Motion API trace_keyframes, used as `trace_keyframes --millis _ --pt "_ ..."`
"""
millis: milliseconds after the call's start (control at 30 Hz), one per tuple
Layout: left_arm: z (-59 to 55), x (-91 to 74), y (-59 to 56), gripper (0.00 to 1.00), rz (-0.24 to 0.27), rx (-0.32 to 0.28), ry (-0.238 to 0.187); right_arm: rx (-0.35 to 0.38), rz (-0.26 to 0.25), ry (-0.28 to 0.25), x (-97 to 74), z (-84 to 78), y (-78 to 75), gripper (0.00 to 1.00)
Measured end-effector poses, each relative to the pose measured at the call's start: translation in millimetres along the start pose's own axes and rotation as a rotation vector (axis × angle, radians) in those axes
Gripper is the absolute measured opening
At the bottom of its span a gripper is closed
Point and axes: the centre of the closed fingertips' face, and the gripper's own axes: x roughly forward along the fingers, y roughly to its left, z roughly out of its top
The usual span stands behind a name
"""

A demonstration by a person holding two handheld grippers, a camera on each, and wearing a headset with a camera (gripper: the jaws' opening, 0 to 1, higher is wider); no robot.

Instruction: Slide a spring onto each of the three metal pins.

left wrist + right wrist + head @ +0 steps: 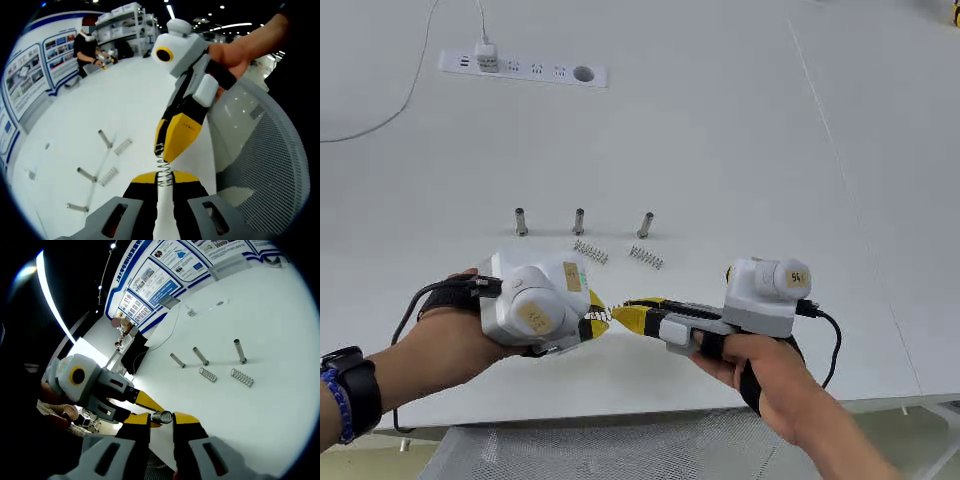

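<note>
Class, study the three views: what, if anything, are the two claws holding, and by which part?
One spring, spanning the gap between them: the left claw grips one end and the right claw grips the other end.

**One spring, two grippers on it**

The right gripper [162, 420] clamps a spring [161, 416] between its yellow jaws, and the left gripper [149, 404] meets that spring from the left. Beyond, on the white table [280, 330], three metal pins [201, 356] stand in a row, with two loose springs [207, 374] lying near them.
</note>
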Motion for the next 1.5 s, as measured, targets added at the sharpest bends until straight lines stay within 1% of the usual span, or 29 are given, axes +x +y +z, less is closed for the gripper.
trace_keyframes --millis 133,167,233,333,467,567,700,833,1067,1267,1367,1400,1433,1500 --pt "4.1 0.1 -0.8 0.09 -0.005 0.002 -0.019 -0.035 -0.003 0.030 0.5 -0.4 1.9 0.18" --pt "5.3 0.2 -0.9 0.09 -0.007 0.001 -0.024 -0.053 -0.006 0.039 0.0 0.3 2.1 0.17" --pt "7.5 0.3 -0.5 0.09 -0.008 -0.001 -0.034 -0.066 -0.008 0.047 -0.4 1.6 2.6 0.16" --pt "16.0 -0.9 -0.1 0.09 -0.014 -0.010 -0.068 -0.087 -0.003 0.062 -1.1 4.8 3.5 0.15" --pt "22.3 -1.0 0.6 0.09 -0.019 -0.004 -0.085 -0.112 0.017 0.078 -1.5 9.3 8.0 0.13" --pt "26.4 -2.5 3.1 0.09 -0.023 -0.007 -0.101 -0.157 0.022 0.103 -3.1 13.0 13.0 0.13" --pt "33.1 -5.4 6.0 0.09 -0.036 -0.023 -0.134 -0.227 0.032 0.159 -6.8 18.2 15.2 0.12" --pt "43.0 -7.7 7.0 0.09 -0.062 -0.039 -0.169 -0.319 0.051 0.225 -12.8 24.7 19.5 0.12" --pt "58.5 -8.5 9.9 0.09 -0.095 -0.045 -0.211 -0.451 0.075 0.317 -21.7 35.6 21.8 0.12" --pt "73.9 -11.4 10.2 0.09 -0.117 -0.039 -0.252 -0.559 0.111 0.386 -31.9 44.4 27.3 0.12" --pt "78.5 -11.8 9.1 0.09 -0.127 -0.032 -0.265 -0.599 0.133 0.422 -36.8 45.1 30.5 0.13" --pt "79.5 -12.0 10.0 0.09 -0.124 -0.027 -0.267 -0.615 0.147 0.462 -40.6 40.0 31.2 0.13" --pt "80.2 -12.3 8.4 0.09 -0.135 -0.024 -0.265 -0.658 0.140 0.481 -41.9 39.5 28.3 0.13" --pt "82.2 -13.1 7.2 0.09 -0.141 -0.014 -0.268 -0.654 0.148 0.480 -42.3 40.5 31.7 0.13"
